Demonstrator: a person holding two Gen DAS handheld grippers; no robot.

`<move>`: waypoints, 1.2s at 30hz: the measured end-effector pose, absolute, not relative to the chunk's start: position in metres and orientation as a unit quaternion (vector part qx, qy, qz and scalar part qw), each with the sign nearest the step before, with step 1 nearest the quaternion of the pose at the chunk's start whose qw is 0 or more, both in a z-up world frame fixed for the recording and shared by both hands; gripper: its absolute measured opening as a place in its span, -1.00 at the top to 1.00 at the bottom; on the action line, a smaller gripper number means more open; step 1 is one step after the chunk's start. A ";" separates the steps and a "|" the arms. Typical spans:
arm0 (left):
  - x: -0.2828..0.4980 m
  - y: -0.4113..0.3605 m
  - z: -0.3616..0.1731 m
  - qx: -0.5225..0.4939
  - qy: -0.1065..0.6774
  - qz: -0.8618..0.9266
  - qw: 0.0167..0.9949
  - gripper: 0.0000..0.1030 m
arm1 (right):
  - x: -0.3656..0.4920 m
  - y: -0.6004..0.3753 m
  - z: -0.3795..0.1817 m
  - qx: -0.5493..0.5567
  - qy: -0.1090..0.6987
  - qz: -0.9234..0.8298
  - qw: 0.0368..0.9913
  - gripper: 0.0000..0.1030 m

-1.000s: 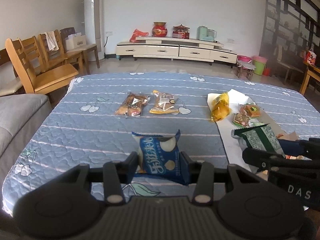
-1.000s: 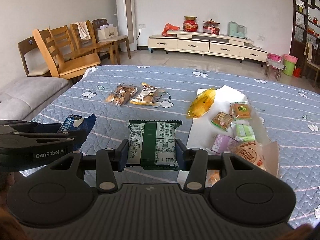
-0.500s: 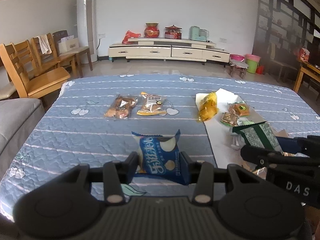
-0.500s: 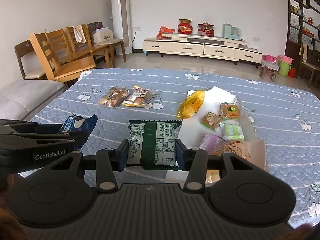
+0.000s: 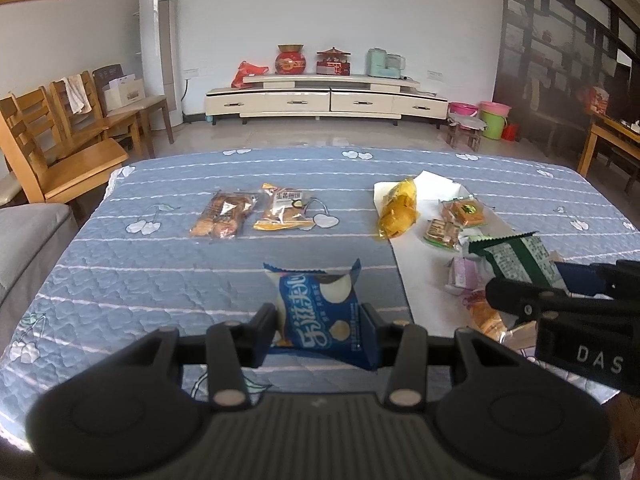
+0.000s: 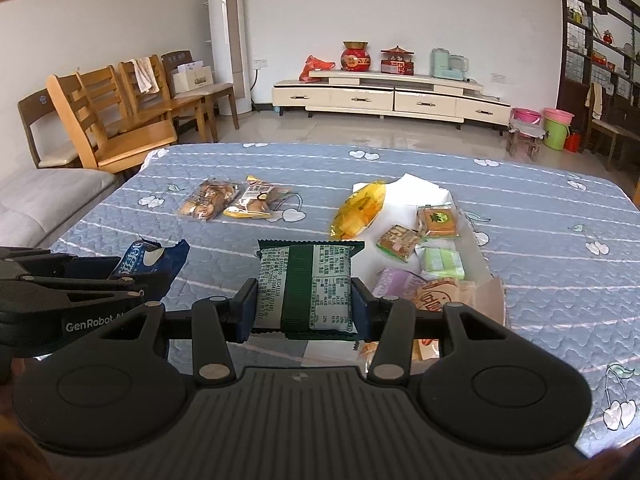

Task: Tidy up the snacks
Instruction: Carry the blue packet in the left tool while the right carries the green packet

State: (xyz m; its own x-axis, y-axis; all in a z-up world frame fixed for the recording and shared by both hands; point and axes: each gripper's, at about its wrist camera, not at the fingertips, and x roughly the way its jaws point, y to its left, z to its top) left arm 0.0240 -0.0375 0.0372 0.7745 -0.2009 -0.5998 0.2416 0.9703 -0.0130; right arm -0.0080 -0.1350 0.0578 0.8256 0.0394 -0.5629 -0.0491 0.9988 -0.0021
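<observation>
While our left tool clamps the blue packet and our right tool the green packet, two snacks sit sorted at 11 o'clock; the pile remains.

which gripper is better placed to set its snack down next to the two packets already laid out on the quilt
Left, probably. The left gripper holds the blue snack packet almost straight in line with the two brown packets. The right gripper, holding the green packet, sits nearer the white paper.

We've got two packets side by side far left, the paper sheet right, carrying small snacks.
</observation>
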 end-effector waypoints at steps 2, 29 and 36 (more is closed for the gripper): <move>0.024 -0.039 0.037 0.031 0.314 -0.119 0.941 0.15 | -0.009 -0.136 0.058 -0.007 0.295 0.021 0.955 -0.14; 0.041 -0.099 0.039 0.038 0.311 -0.182 0.932 0.15 | -0.027 -0.190 0.062 0.021 0.285 -0.059 0.957 -0.14; 0.052 -0.117 0.038 0.042 0.312 -0.196 0.929 0.15 | -0.024 -0.203 0.061 0.026 0.288 -0.075 0.954 -0.14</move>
State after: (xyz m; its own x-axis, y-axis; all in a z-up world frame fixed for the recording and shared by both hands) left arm 0.0519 -0.1168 0.0379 0.7290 -0.3378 -0.5954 0.3903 0.9196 -0.0439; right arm -0.0241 -0.2025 0.0606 0.8228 -0.1275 -0.5538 0.1576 0.9875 0.0068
